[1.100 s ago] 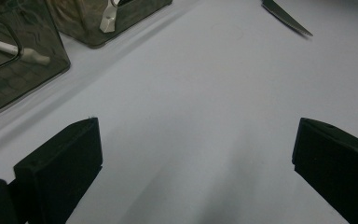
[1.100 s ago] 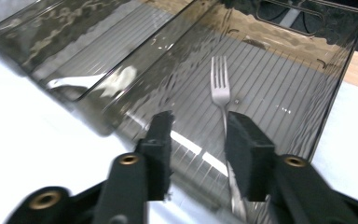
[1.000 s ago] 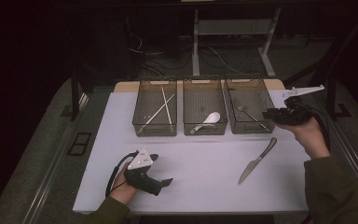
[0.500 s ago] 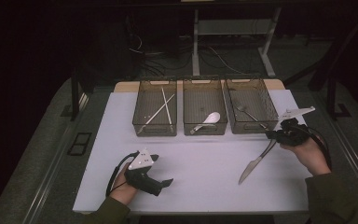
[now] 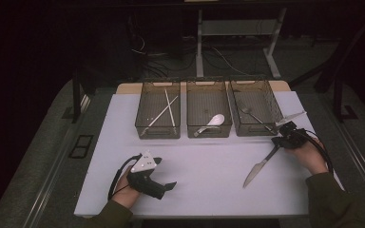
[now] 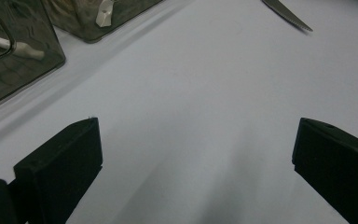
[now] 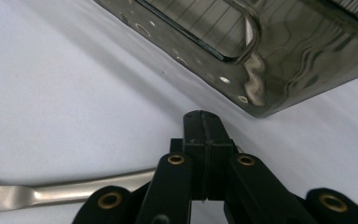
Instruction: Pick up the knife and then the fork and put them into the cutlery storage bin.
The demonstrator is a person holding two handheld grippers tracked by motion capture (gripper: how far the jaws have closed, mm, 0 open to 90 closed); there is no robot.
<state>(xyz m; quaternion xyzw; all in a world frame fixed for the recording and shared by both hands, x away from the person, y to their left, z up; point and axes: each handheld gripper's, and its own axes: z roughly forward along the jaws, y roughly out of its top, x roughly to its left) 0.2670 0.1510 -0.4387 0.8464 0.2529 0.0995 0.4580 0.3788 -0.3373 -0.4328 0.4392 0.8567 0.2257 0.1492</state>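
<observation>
A table knife (image 5: 255, 172) lies on the white table (image 5: 204, 166) at the right, blade toward me. My right gripper (image 5: 276, 141) is shut and sits low over the knife's handle end, in front of the right bin (image 5: 266, 90). In the right gripper view the shut jaws (image 7: 204, 116) meet with nothing between them, and the steel handle (image 7: 74, 189) runs underneath from the left. My left gripper (image 5: 164, 173) rests open on the table at the front left; its view shows wide jaws (image 6: 198, 126) over bare table, with the knife tip (image 6: 286, 14) far off.
Three smoky clear bins stand in a row at the back: the left bin (image 5: 158, 132) holds white chopsticks (image 5: 164, 111), the middle bin (image 5: 209, 133) a white spoon (image 5: 215, 120), and the right one a fork (image 5: 253, 114). Dark floor surrounds the table.
The right hand has come down from beside the right bin to the knife's handle on the table. The left hand has stayed put.
</observation>
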